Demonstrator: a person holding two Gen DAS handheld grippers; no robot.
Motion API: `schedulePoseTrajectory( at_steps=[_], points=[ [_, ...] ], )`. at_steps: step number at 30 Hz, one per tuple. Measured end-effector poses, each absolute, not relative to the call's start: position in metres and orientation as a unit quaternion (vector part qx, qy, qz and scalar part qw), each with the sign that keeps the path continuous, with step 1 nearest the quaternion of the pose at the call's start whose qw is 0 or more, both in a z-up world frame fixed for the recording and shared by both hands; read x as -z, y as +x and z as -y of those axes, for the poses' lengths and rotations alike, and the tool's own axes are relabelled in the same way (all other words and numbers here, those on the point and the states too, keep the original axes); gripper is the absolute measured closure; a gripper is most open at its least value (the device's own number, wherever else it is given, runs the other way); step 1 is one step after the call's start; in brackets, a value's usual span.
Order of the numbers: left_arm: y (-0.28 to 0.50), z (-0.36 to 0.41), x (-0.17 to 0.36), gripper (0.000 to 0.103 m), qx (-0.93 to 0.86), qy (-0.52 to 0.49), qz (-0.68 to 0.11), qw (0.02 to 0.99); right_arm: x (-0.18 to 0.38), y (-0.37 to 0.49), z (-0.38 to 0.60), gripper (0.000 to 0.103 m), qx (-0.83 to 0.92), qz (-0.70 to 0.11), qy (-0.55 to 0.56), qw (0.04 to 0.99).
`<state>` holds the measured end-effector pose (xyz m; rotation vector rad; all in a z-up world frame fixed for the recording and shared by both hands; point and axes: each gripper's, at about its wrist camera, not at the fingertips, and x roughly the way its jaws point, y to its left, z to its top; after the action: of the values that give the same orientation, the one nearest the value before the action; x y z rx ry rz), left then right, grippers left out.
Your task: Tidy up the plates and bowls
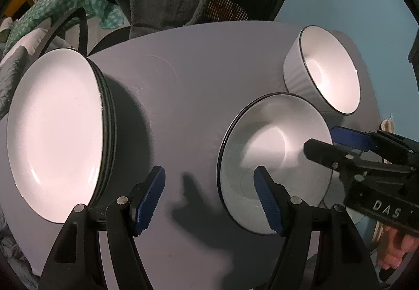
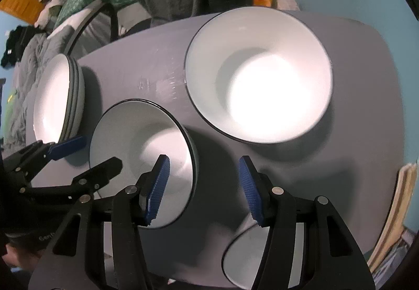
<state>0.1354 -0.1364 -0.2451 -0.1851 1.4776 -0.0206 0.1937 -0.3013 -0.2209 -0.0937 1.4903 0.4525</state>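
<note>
Hand-held gripper (image 2: 204, 190) over grey table (image 2: 162, 72)

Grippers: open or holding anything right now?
Left gripper: open, holding nothing.
Right gripper: open, holding nothing, one finger over the middle bowl.

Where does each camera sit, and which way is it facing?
Left wrist: on the left gripper, looking forward over the grey table; plate stack left, shallow bowl ahead; right gripper and a hand show.
Right wrist: on the right gripper, facing the deep bowl; left gripper at left.
Shared: table, plate stack, shallow bowl, deep bowl.
</note>
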Motion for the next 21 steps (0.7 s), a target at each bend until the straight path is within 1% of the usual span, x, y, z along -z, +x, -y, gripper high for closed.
schedulePoseTrajectory(
  at_steps=[8,13,17,18,20,21],
  points=[
    [0.139,0.135,0.255,0.032,-0.011,-0.101,-0.681,0.726,0.234,0.201,0.298,0.053,-0.22,-0.685,-0.048,0.693],
    [0.141,0.132,0.257,0.032,-0.027,-0.114,-0.68,0.724,0.24,0.201,0.3,0.068,-0.224,-0.694,-0.055,0.682],
    [0.142,0.133,0.261,0.039,-0.035,-0.121,-0.682,0.72,0.24,0.198,0.304,0.07,-0.232,-0.696,-0.047,0.678],
    [0.141,0.133,0.262,0.04,-0.036,-0.123,-0.684,0.718,0.24,0.198,0.304,0.072,-0.233,-0.695,-0.047,0.678],
    [0.141,0.135,0.264,0.047,-0.037,-0.124,-0.687,0.715,0.24,0.199,0.303,0.074,-0.234,-0.696,-0.048,0.678],
    [0.141,0.135,0.265,0.048,-0.038,-0.124,-0.689,0.713,0.24,0.198,0.304,0.077,-0.235,-0.697,-0.046,0.676]
  ],
)
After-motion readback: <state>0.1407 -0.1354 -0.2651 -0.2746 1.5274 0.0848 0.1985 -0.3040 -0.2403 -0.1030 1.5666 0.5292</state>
